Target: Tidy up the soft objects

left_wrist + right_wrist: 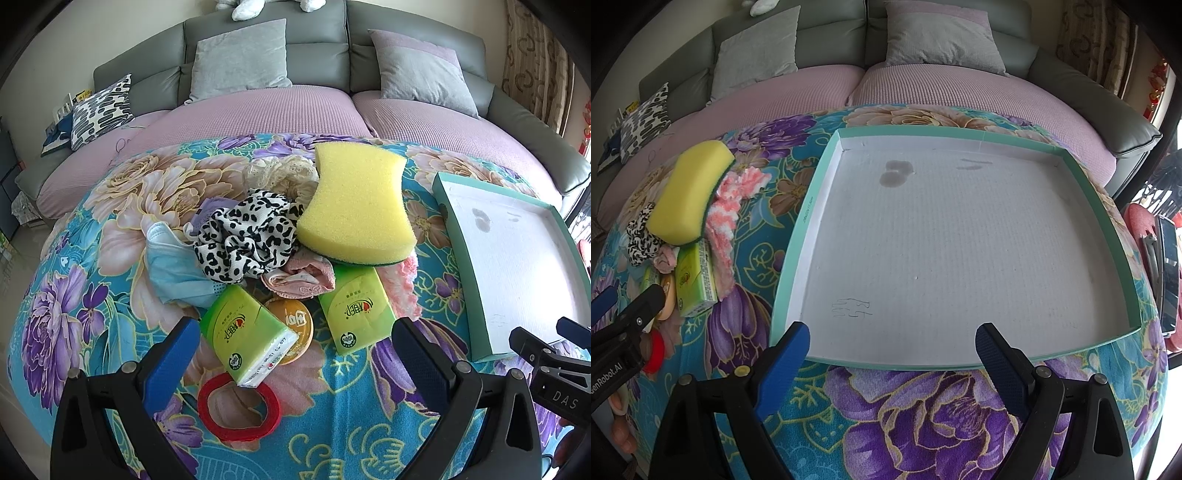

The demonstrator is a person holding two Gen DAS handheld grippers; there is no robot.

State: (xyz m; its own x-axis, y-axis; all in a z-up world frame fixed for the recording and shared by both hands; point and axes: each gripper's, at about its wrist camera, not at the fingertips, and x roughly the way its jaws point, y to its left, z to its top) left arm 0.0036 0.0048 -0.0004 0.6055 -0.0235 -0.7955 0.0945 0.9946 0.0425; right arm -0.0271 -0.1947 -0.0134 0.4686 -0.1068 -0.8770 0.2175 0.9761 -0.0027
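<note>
A pile of soft things lies on the flowered cloth: a yellow sponge (356, 206) (689, 195), a black-and-white spotted cloth (243, 236), a blue face mask (173, 266), a pink cloth (303, 277) and a pink fluffy piece (402, 288) (727, 218). Two green tissue packs (247, 332) (352, 308), an orange round tin (291, 325) and a red ring (238, 406) lie nearer. My left gripper (295, 354) stands open just before the pile, nothing between its fingers. My right gripper (892, 354) is open at the near rim of the teal tray (1104, 206) (460, 236), which is bare inside.
A grey sofa (314, 55) with pink seat covers and grey cushions (243, 59) runs behind the table. A patterned pillow (101, 110) lies at its left end. The cream lace piece (284, 173) sits behind the pile. A phone-like object (1169, 273) stands off the table's right edge.
</note>
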